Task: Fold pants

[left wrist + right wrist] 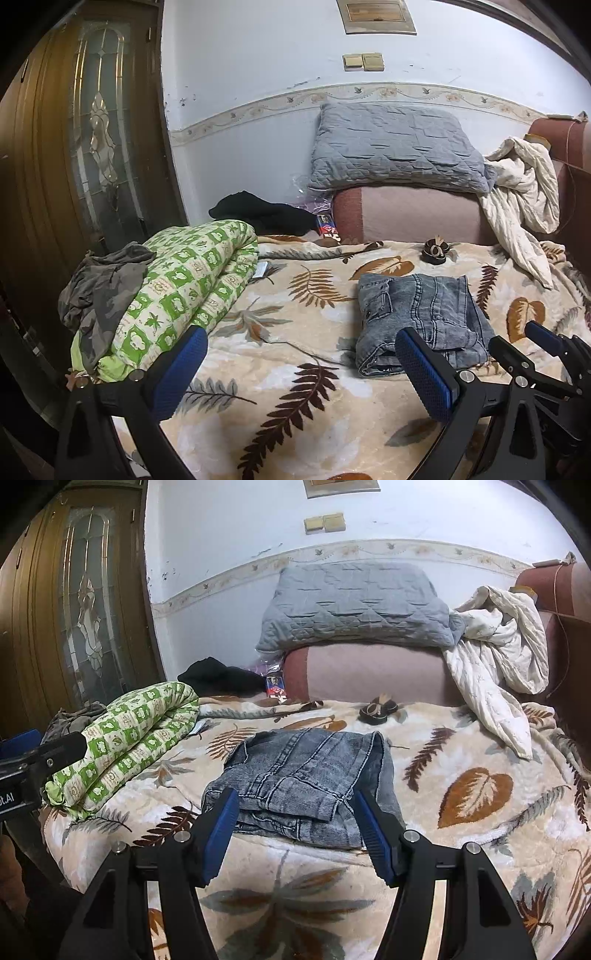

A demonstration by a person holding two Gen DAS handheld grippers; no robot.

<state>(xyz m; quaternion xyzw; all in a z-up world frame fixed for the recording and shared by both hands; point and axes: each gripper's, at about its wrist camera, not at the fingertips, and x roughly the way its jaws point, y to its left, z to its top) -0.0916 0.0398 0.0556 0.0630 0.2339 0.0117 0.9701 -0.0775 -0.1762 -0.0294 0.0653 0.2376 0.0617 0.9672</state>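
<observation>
Both your claws are wide w/ nothing in them: left claw off to the side, right claw right in front of the jeans. Jeans sit folded mid-bed on the leaf blanket, green quilt to the left, pillow behind.

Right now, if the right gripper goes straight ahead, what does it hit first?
Probably the folded jeans: the open right gripper points at their near edge, fingers either side. Depth is unclear.
</observation>
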